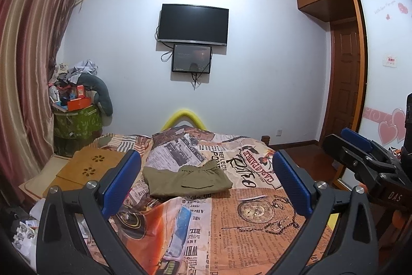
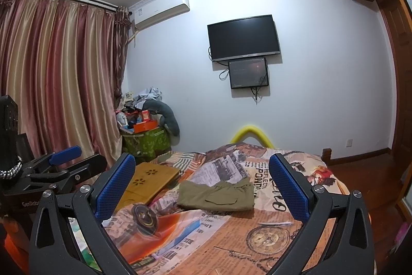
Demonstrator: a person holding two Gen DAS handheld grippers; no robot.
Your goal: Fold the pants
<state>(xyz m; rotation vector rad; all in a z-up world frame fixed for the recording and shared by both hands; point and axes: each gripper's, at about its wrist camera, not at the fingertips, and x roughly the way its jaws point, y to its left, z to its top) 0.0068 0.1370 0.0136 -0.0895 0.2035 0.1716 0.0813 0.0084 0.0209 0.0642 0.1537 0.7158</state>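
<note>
Olive-green pants [image 1: 186, 181] lie folded into a compact rectangle on the printed bedspread [image 1: 257, 223], waistband toward the far side. In the right wrist view the same pants [image 2: 216, 196] rest mid-bed. My left gripper [image 1: 206, 184] is held above the near part of the bed, open, nothing between its blue pads, well short of the pants. My right gripper [image 2: 203, 187] is likewise open and empty, raised over the near bed. The right gripper [image 1: 365, 159] also shows at the right edge of the left wrist view, and the left gripper [image 2: 61, 164] at the left edge of the right wrist view.
A wooden lap board [image 1: 90, 166] lies on the bed's left side. A green hamper piled with clutter [image 1: 77, 117] stands by the curtain [image 1: 25, 68]. A TV [image 1: 193, 25] hangs on the far wall. A wardrobe [image 1: 386, 68] lines the right.
</note>
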